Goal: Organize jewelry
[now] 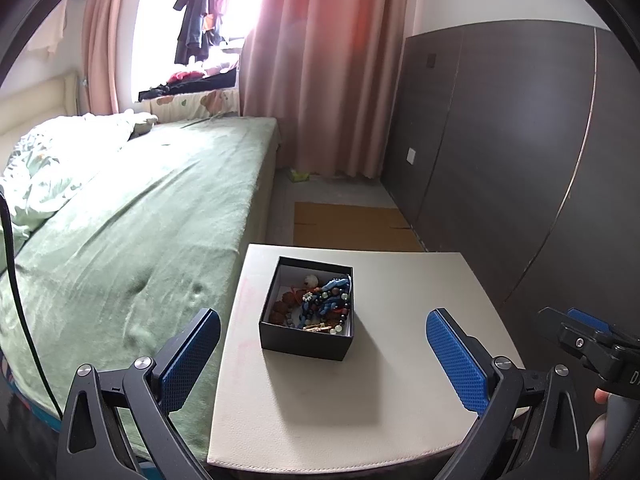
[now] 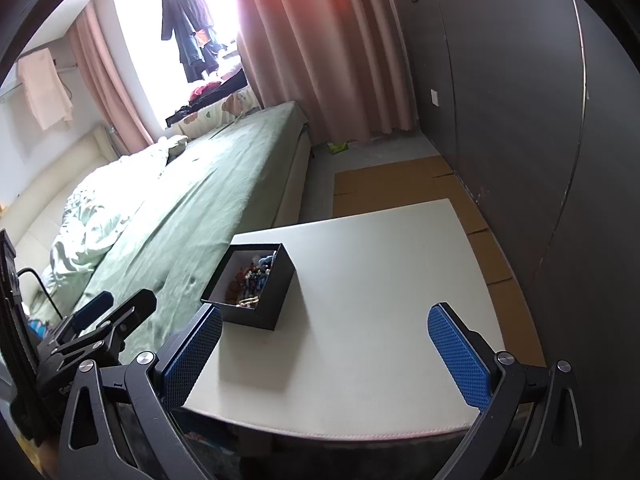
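Observation:
A small black open box (image 1: 304, 344) (image 2: 276, 300) stands on a cream table top (image 1: 360, 400) (image 2: 360, 300). Inside lies a tangle of jewelry (image 1: 320, 302) (image 2: 250, 276): blue cord, dark and brown beads, a gold chain. My left gripper (image 1: 322, 354) hovers open just in front of the box, with nothing between its blue pads. My right gripper (image 2: 324, 354) is open too, holding nothing, nearer the table's front edge and to the right of the box. Each gripper shows at the edge of the other's view, the right gripper (image 1: 588, 340) and the left gripper (image 2: 104, 320).
A bed with a green sheet (image 1: 140, 208) (image 2: 200, 184) borders the table on the left. A dark wardrobe (image 1: 520, 140) (image 2: 520, 100) stands on the right. Cardboard sheets (image 1: 348, 226) (image 2: 400, 184) lie on the floor beyond the table. Pink curtains (image 1: 320, 60) hang at the back.

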Available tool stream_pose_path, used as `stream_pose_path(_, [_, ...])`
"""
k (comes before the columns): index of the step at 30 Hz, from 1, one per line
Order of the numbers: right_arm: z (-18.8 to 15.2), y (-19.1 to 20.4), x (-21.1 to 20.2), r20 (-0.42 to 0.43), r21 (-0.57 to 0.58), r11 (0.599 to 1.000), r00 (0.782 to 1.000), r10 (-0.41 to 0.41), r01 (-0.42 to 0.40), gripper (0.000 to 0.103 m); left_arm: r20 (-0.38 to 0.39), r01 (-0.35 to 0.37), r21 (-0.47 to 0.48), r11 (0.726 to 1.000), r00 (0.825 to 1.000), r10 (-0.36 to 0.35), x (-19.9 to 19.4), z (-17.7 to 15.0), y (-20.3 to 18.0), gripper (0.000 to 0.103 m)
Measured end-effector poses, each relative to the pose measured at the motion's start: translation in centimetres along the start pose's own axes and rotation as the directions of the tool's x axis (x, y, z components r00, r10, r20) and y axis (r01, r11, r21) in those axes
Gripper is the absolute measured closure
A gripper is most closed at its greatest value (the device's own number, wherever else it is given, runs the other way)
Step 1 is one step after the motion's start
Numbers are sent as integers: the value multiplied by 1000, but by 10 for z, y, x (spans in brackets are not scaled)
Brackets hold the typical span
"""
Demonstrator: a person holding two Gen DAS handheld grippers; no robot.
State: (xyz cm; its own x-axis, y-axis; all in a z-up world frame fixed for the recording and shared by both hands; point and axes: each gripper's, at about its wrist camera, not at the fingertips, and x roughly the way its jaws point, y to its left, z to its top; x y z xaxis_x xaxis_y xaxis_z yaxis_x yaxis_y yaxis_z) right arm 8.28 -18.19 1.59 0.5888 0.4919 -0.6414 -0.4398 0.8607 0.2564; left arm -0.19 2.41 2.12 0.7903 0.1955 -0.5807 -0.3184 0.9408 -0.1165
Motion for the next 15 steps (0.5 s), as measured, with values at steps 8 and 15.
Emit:
stream_pose_path(8, [-1, -1, 1, 2, 11, 1000, 1000, 0, 0, 0, 0, -1, -1, 1000, 1000, 1, 0, -1, -1, 0])
stream_pose_path(15, [-2, -2, 1, 1, 14, 1000, 1000, -3, 3, 0, -1, 1, 0, 1000, 1000, -1, 0, -1, -1, 0])
